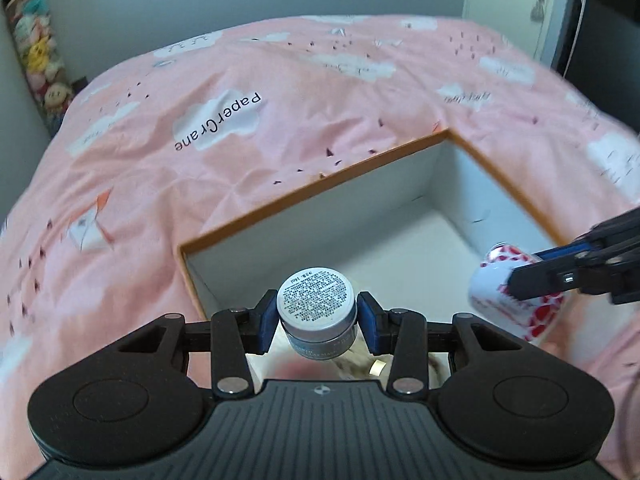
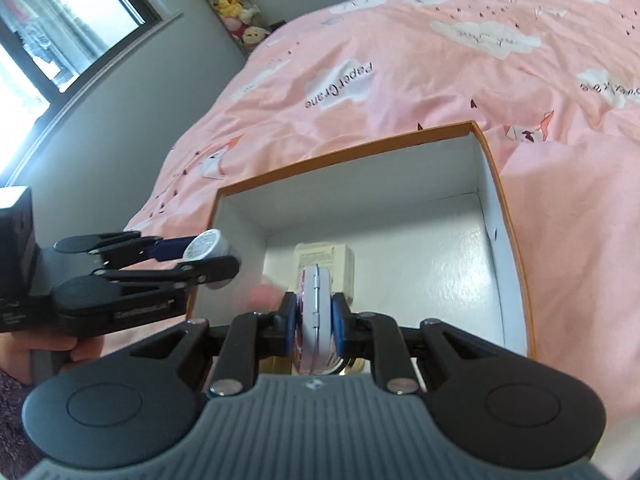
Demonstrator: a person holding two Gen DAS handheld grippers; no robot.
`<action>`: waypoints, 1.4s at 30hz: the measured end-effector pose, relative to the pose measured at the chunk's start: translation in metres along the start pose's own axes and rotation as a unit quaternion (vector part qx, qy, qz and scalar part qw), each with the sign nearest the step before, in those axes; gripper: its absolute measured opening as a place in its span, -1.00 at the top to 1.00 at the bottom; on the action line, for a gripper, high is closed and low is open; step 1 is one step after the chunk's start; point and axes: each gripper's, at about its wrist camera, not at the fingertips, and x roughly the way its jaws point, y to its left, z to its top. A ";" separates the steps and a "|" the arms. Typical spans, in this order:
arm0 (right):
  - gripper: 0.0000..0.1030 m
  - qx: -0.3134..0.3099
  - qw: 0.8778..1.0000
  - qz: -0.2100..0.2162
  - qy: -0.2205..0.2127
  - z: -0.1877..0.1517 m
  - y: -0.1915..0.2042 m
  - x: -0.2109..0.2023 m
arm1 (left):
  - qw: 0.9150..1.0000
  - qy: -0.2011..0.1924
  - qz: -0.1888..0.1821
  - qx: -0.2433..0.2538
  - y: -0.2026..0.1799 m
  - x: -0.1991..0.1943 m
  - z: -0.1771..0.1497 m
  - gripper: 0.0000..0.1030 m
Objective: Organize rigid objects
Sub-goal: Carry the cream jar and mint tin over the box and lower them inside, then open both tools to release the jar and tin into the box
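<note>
A small round jar (image 1: 314,298) with a grey body and a printed white label on its end sits between the blue pads of my left gripper (image 1: 318,320), which is shut on it above the near left corner of the box. The box (image 1: 320,184) has an orange rim and white inside walls. My right gripper (image 2: 316,320) is shut on a flat round tin (image 2: 314,300), white with red marks, held edge-on over the box (image 2: 340,156). In the left wrist view the tin (image 1: 492,276) and right gripper (image 1: 520,280) hang at the right. The left gripper (image 2: 208,256) holds the jar (image 2: 204,246) at the left.
The box lies on a pink bedspread (image 1: 200,120) with white clouds. A white packet (image 2: 332,260) stands inside the box near its middle. Soft toys (image 1: 36,52) hang at the far left wall, a window (image 2: 60,20) is beyond, and a door (image 1: 512,0) at the back right.
</note>
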 end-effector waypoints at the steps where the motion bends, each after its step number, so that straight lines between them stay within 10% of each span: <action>1: 0.67 0.003 1.000 -0.004 0.003 0.003 -0.002 0.006 | 1.000 0.008 0.009 0.010 -0.001 0.008 0.002 0.08; 10: 0.67 0.019 1.000 0.001 0.025 0.015 -0.015 0.040 | 0.990 0.113 0.071 0.054 -0.003 0.075 0.012 0.07; 29: 0.67 0.025 0.999 0.000 0.034 0.020 -0.025 0.052 | 0.970 0.165 0.126 0.131 -0.018 0.102 0.011 -0.03; 42: 0.67 0.025 0.999 -0.011 0.039 0.022 -0.022 0.061 | 0.989 0.099 0.079 0.071 -0.001 0.067 0.023 -0.03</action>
